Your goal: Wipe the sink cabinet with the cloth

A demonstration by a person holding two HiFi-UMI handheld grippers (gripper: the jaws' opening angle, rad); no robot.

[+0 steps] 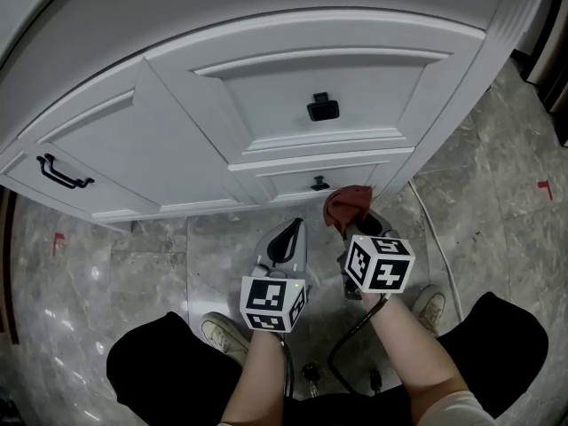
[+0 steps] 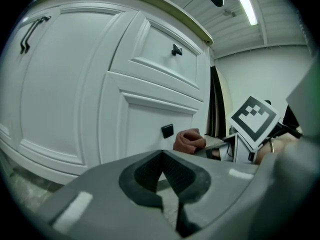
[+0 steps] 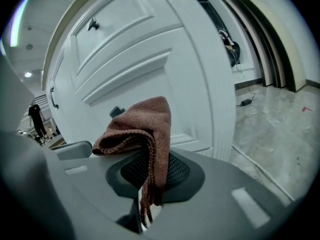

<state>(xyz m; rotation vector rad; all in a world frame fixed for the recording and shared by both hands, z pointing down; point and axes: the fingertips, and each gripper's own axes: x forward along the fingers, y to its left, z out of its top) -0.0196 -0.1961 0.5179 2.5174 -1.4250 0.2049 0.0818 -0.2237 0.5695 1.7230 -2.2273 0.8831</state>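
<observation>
The white sink cabinet (image 1: 266, 105) curves across the top of the head view, with panelled drawers and doors. A reddish-brown cloth (image 1: 346, 207) is pinched in my right gripper (image 1: 353, 222), which is shut on it just in front of the cabinet's lower drawer. In the right gripper view the cloth (image 3: 145, 134) folds over the jaws, close to the cabinet face (image 3: 150, 59). My left gripper (image 1: 288, 238) hangs shut and empty to the left of it, a little back from the cabinet. From the left gripper view the cloth (image 2: 189, 140) shows beside the lower drawer knob (image 2: 167, 130).
Black hardware sits on the cabinet: a square knob (image 1: 322, 108) on the upper drawer, a small knob (image 1: 319, 185) on the lower drawer, a bar handle (image 1: 62, 173) on the left door. A white cable (image 1: 435, 238) runs along the grey marble floor (image 1: 497, 202) at the right. The person's shoes (image 1: 222, 334) rest below.
</observation>
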